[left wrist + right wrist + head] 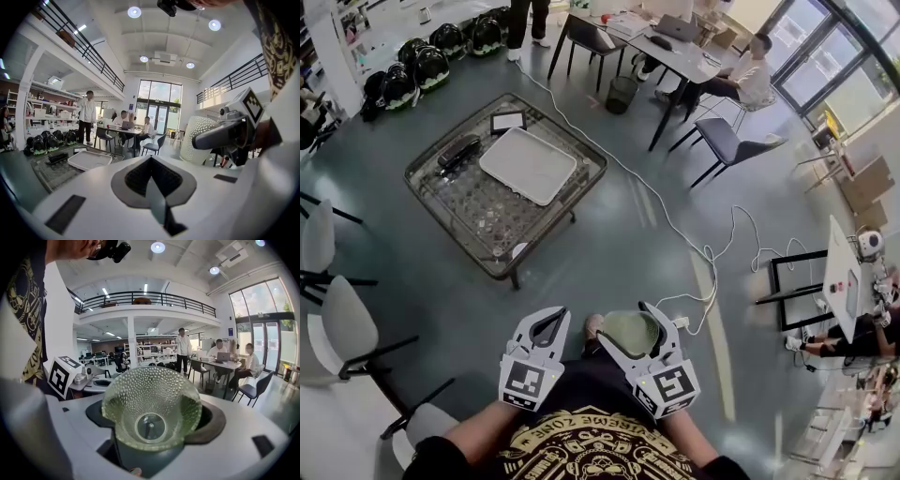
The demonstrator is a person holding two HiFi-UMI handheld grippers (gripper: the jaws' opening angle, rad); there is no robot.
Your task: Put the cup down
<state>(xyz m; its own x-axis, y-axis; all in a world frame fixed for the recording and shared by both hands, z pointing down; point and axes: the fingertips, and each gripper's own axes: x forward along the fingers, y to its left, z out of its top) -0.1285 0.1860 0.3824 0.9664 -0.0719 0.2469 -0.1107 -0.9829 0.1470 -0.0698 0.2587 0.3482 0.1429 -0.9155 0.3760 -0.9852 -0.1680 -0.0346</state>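
Green-tinted dimpled cup (151, 408), clamped in the right gripper (630, 333), hangs well short of the glass table (478, 214), left gripper (551, 323) closed on nothing; apparently mid-carry, it next needs bringing over that table, lowering upright, then releasing.

Cup (630, 330) — sides hidden by right gripper (625, 323) jaws. Dark items (457, 150) on glass table (478, 217), 11 o'clock — too small to identify. White chair (337, 328), 9 o'clock, cut by edge.

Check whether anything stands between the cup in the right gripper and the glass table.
Nothing visible does. The cup sits clamped in the right gripper; only bare floor separates it from the glass table. A white tray covers part of its top.
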